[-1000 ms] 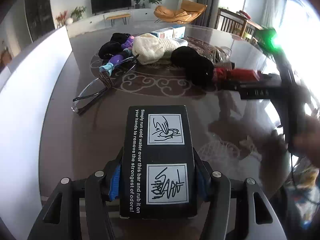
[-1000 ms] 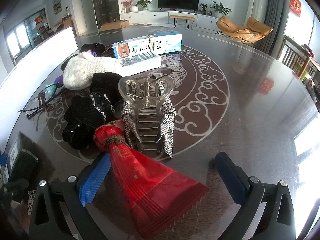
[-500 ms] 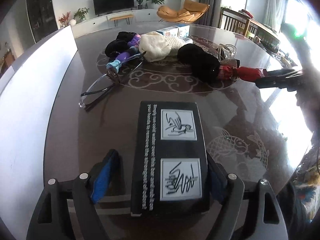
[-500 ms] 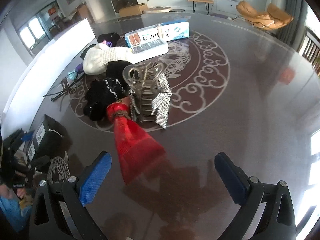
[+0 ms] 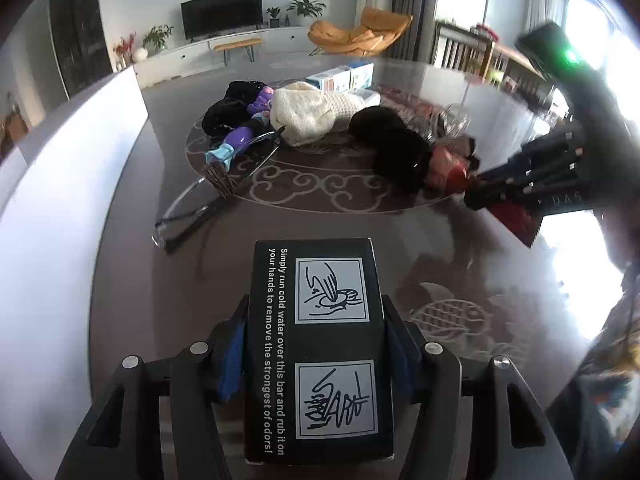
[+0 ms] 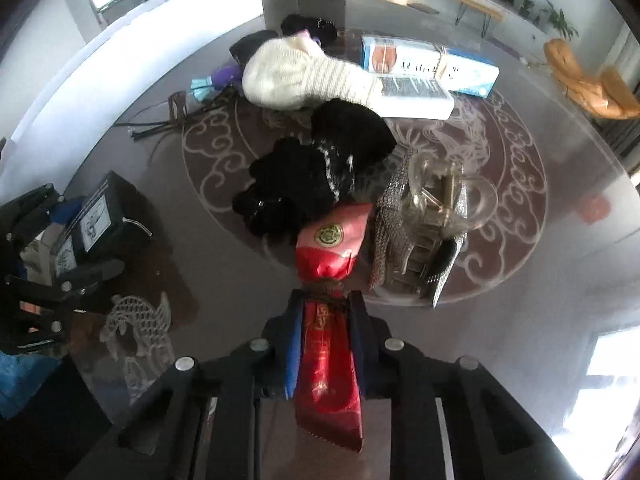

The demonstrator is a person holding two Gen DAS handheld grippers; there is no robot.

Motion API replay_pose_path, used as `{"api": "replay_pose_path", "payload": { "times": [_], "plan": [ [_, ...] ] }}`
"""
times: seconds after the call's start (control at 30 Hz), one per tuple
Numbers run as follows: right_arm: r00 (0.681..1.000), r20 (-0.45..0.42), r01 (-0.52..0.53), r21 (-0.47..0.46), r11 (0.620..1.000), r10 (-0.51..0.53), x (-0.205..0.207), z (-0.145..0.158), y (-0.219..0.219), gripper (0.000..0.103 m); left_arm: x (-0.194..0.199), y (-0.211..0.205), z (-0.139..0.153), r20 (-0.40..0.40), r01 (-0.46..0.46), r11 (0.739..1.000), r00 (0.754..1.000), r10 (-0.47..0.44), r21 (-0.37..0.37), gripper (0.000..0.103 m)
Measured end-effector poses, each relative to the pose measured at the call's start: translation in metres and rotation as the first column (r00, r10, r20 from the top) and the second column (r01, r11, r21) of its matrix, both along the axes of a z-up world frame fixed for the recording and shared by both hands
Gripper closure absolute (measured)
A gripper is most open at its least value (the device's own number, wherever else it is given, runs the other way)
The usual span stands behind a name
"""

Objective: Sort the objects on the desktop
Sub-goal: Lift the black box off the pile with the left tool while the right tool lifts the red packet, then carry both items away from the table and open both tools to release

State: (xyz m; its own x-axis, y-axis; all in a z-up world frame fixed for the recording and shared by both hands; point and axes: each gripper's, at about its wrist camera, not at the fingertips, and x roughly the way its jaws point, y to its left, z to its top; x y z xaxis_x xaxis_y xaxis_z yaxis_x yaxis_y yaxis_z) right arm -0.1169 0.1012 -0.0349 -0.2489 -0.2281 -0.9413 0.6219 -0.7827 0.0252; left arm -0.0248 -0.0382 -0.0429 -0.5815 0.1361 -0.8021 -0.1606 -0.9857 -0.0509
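Observation:
My left gripper (image 5: 316, 344) is shut on a black box (image 5: 316, 344) with white hand-washing pictures, held just above the glass table near its front edge. The box and left gripper also show in the right wrist view (image 6: 86, 228) at the left. My right gripper (image 6: 326, 336) is shut on a red foil packet (image 6: 330, 364), gripping it below its tied neck; its round head (image 6: 330, 240) rests against the pile. In the left wrist view the right gripper (image 5: 528, 184) sits at the right with the packet (image 5: 448, 168).
A pile lies on the patterned glass table (image 6: 520, 152): black furry cloth (image 6: 316, 172), white knit hat (image 6: 304, 72), glittery hair claw (image 6: 424, 232), blue-white boxes (image 6: 428, 68), purple item (image 5: 244, 132), glasses (image 5: 200, 208). A white panel (image 5: 68, 184) runs along the left.
My right gripper has moved in and closed on the red packet. My left gripper, which had opened around the black box half a second ago, has closed on it again.

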Motion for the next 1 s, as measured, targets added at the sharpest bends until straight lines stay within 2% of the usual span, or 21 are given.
{"api": "replay_pose_path", "payload": {
  "times": [0.07,0.13,0.23,0.3,0.43,0.5,0.6,0.67,0.73,0.83,0.9,0.97,1.0],
  "plan": [
    [0.999,0.025,0.039,-0.066,0.997,-0.037,0.007,0.009,0.010,0.081,0.007,-0.009,0.004,0.004,-0.016,0.998,1.000,0.016,0.066,0.045],
    [0.995,0.060,0.085,-0.133,0.987,-0.078,0.011,0.016,0.020,0.081,0.013,-0.013,0.011,-0.005,-0.020,0.995,1.000,0.020,0.098,0.045],
    [0.984,0.113,0.160,-0.245,0.956,-0.136,0.014,0.028,0.032,0.081,0.023,-0.024,0.029,-0.029,-0.030,0.987,0.999,0.035,0.156,0.045],
    [0.982,0.124,0.174,-0.321,0.931,-0.140,0.019,0.044,0.029,0.081,0.031,-0.032,0.045,-0.051,-0.037,0.981,0.998,0.048,0.189,0.045],
    [0.993,0.085,0.112,-0.440,0.891,-0.083,0.031,0.087,-0.021,0.081,0.056,-0.083,0.102,-0.144,-0.092,0.966,0.981,0.130,0.240,0.045],
    [0.998,0.061,0.055,-0.513,0.856,-0.028,0.032,0.112,-0.063,0.081,0.064,-0.112,0.120,-0.164,-0.133,0.960,0.971,0.176,0.246,0.045],
    [0.998,0.038,-0.025,-0.590,0.807,0.059,0.030,0.134,-0.131,0.081,0.073,-0.178,0.139,-0.170,-0.261,0.944,0.940,0.297,0.203,0.045],
    [0.994,0.023,-0.071,-0.615,0.785,0.107,0.030,0.142,-0.179,0.081,0.073,-0.208,0.138,-0.155,-0.336,0.930,0.921,0.358,0.150,0.045],
    [0.989,0.026,-0.099,-0.637,0.765,0.149,0.029,0.143,-0.223,0.081,0.069,-0.245,0.128,-0.116,-0.413,0.904,0.898,0.425,0.113,0.045],
    [0.984,0.034,-0.117,-0.611,0.783,0.174,0.030,0.130,-0.277,0.081,0.060,-0.284,0.101,-0.035,-0.492,0.868,0.868,0.495,0.071,0.045],
    [0.983,0.061,-0.110,-0.570,0.814,0.176,0.030,0.109,-0.311,0.081,0.055,-0.292,0.088,0.010,-0.506,0.861,0.862,0.506,0.038,0.045],
    [0.981,0.098,-0.093,-0.529,0.843,0.170,0.030,0.091,-0.331,0.074,0.047,-0.294,0.074,0.068,-0.518,0.855,0.852,0.519,-0.024,0.044],
    [0.979,0.118,-0.084,-0.501,0.862,0.164,0.030,0.082,-0.338,0.068,0.046,-0.294,0.072,0.072,-0.524,0.851,0.848,0.525,-0.040,0.042]
  ]
}}
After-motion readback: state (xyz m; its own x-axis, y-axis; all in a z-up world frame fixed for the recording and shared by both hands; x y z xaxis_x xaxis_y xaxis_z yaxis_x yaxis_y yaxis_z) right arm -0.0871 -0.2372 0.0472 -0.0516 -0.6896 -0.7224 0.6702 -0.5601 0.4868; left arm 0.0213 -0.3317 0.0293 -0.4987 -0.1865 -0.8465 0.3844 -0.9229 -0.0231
